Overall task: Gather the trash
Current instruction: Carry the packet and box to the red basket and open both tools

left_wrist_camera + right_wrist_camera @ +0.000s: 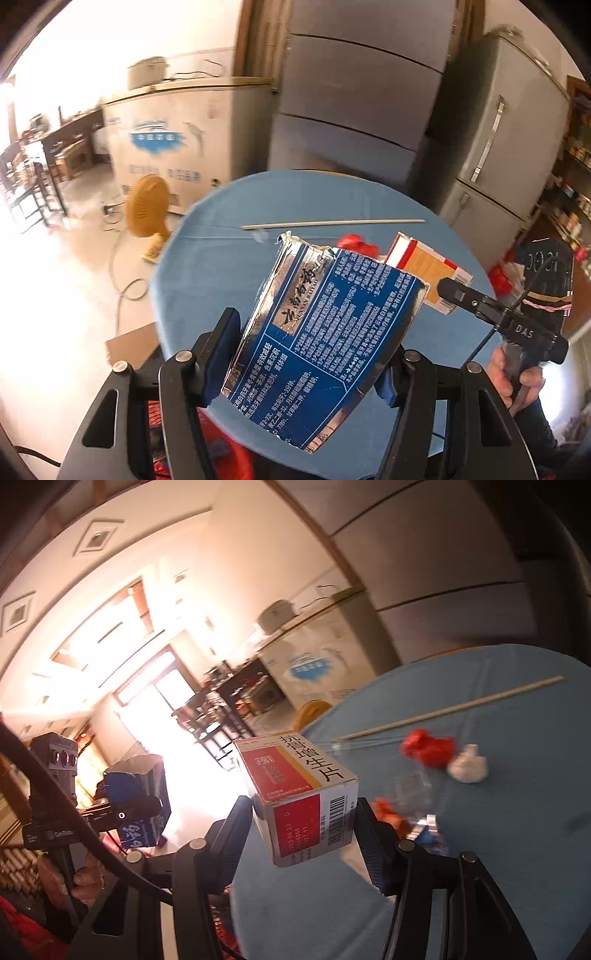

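My left gripper [308,354] is shut on a torn blue and silver toothpaste box [321,325] and holds it above the round blue table [207,273]. My right gripper [303,819] is shut on a red, white and orange medicine box [299,794], lifted over the table's edge. That box also shows in the left wrist view [428,269], held by the right gripper [447,291]. The blue box shows in the right wrist view [138,794]. On the table lie a red crumpled wrapper [428,747], a white paper wad [467,766], a thin stick [450,707] and small foil scraps [424,827].
A white chest freezer [177,144] and a yellow fan [146,206] stand on the floor beyond the table. Grey refrigerators [502,147] stand behind it. A red basket [225,461] shows below the left gripper. Dark chairs and tables [221,709] stand farther off.
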